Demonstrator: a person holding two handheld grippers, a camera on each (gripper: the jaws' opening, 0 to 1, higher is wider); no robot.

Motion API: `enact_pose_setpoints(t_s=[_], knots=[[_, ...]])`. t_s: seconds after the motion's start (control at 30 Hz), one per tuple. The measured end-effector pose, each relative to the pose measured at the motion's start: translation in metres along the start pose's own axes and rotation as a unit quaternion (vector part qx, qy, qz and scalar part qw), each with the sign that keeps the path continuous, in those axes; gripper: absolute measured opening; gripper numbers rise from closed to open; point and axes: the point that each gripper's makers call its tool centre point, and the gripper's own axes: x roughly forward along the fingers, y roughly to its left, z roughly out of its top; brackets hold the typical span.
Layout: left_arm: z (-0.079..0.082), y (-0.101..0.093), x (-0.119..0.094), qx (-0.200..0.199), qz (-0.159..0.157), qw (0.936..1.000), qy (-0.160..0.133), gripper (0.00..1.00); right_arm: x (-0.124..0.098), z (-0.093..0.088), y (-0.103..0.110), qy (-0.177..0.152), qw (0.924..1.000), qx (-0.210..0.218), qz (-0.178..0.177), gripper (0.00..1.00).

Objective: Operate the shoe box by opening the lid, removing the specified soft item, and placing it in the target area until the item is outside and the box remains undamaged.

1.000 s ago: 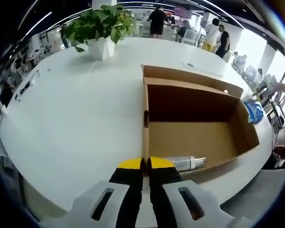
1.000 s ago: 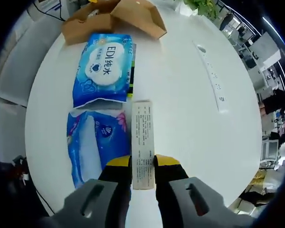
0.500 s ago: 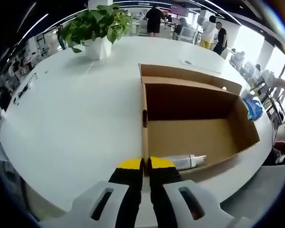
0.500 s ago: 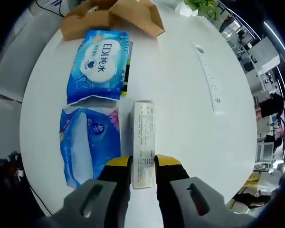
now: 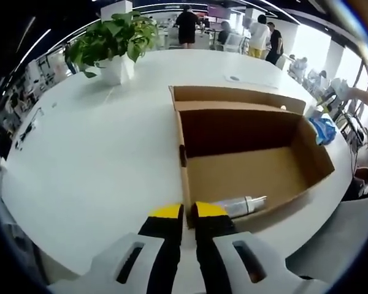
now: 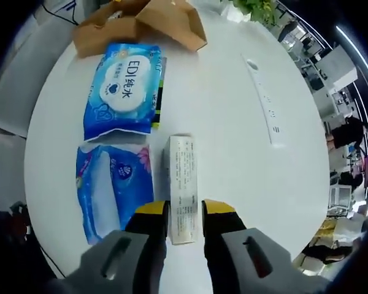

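Note:
The open cardboard shoe box [image 5: 239, 128] lies on the white table, lid flap folded back. A clear bottle [image 5: 239, 205] rests inside along its near wall. My left gripper [image 5: 188, 214] is shut on the near end of the box's left wall. In the right gripper view, a white printed carton [image 6: 181, 177] lies flat on the table. My right gripper [image 6: 184, 211] is open, its yellow-tipped fingers standing just off the carton's near end. Left of the carton lie two soft blue packs, a wipes pack [image 6: 124, 92] and a tissue pack [image 6: 110, 187]. The shoe box [image 6: 141, 24] sits beyond them.
A potted plant [image 5: 110, 43] stands at the far left of the round table [image 5: 98, 153]. A blue pack [image 5: 324, 130] shows past the box's right end. A white power strip [image 6: 264, 101] lies right of the carton. People stand in the room behind.
My right gripper's fingers have parted slightly from the white carton, which now lies on the table. The left gripper view has shifted a little; its grip on the box wall is the same.

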Motion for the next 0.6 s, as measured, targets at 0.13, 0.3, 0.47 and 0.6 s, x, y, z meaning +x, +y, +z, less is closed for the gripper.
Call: enact_pose_setpoints(t_s=[0.13, 0.3, 0.47, 0.6], knots=[[0.011, 0.002, -0.007, 0.013, 0.003, 0.9998, -0.011, 0.11, -0.008, 0.007, -0.001, -0.014, 0.9997, 0.016, -0.015, 0.23], [0.022, 0.001, -0.014, 0.045, -0.005, 0.9988, -0.020, 0.15, -0.018, 0.015, 0.002, -0.032, 0.9979, 0.048, -0.031, 0.30], [0.029, -0.010, -0.018, 0.089, -0.040, 0.9952, -0.012, 0.21, -0.030, 0.024, 0.009, -0.057, 0.9918, 0.103, -0.049, 0.38], [0.035, -0.021, -0.019, 0.132, -0.070, 0.9887, -0.011, 0.24, -0.043, 0.033, 0.016, -0.087, 0.9830, 0.150, -0.060, 0.45]])
